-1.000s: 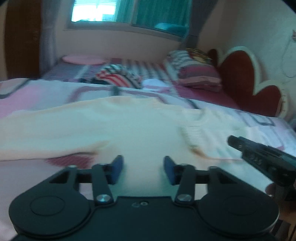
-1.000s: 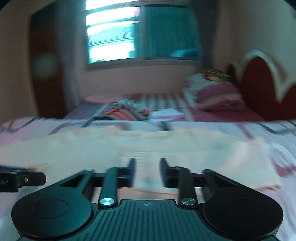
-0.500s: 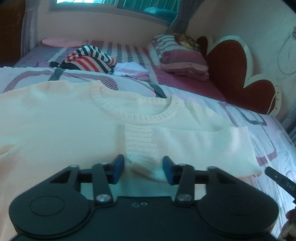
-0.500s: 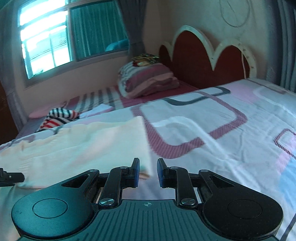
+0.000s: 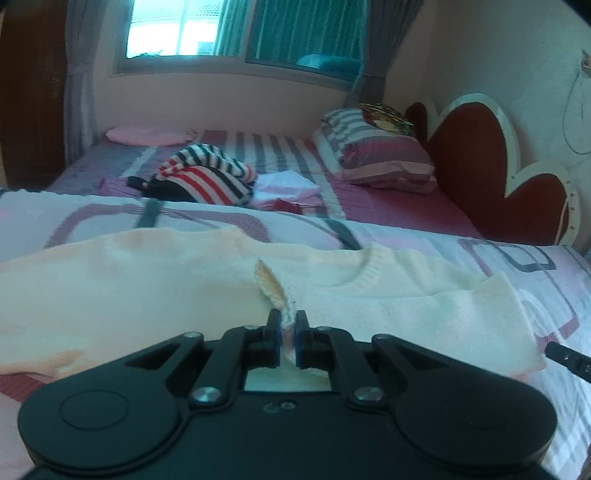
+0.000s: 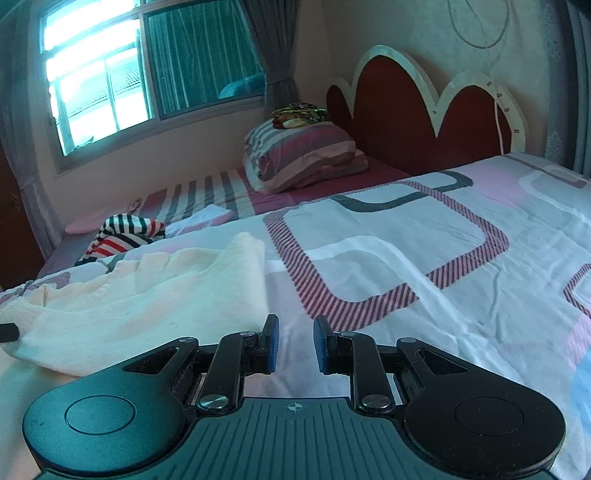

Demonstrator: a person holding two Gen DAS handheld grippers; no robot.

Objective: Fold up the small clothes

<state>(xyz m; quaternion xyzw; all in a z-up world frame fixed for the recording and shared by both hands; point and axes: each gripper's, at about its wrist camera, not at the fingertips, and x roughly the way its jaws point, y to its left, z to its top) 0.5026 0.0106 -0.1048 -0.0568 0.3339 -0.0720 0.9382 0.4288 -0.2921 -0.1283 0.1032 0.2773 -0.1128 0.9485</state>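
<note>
My left tool [image 5: 287, 328] has just been closing, and its blue pads now pinch a raised fold of the cream sweater [image 5: 166, 288], the ribbed cuff standing up between them. My right tool [image 6: 295, 341] is spread a little, with nothing between its pads; it sits just beside the sweater's edge, over bare quilt [image 6: 406, 258].

Only the left view shows the grip, the round ribbed neckline to the right of the pinched fold, and the sweater spread wide and flat across the bed, one sleeve lying folded over the body. At that view's right edge the dark tip of my right tool pokes in just past the sweater's corner. The right view shows the same sweater from its end, bunched into soft ridges, and a wide stretch of quilt to the right that the left view barely catches. A bit of my left tool shows at its far left edge.

The quilt is white and pink with striped maroon and grey rounded squares. Beyond it lie a striped sheet, a red, white and dark striped garment [image 5: 207, 179] in a heap, some folded pale cloth [image 5: 288, 186] beside it, and a stack of striped pillows [image 6: 303, 155] by the scalloped red headboard [image 6: 417, 122]. A window [image 5: 207, 33] with teal curtains is in the far wall, grey drapes at its sides, and a cord hangs on the wall above the headboard.
</note>
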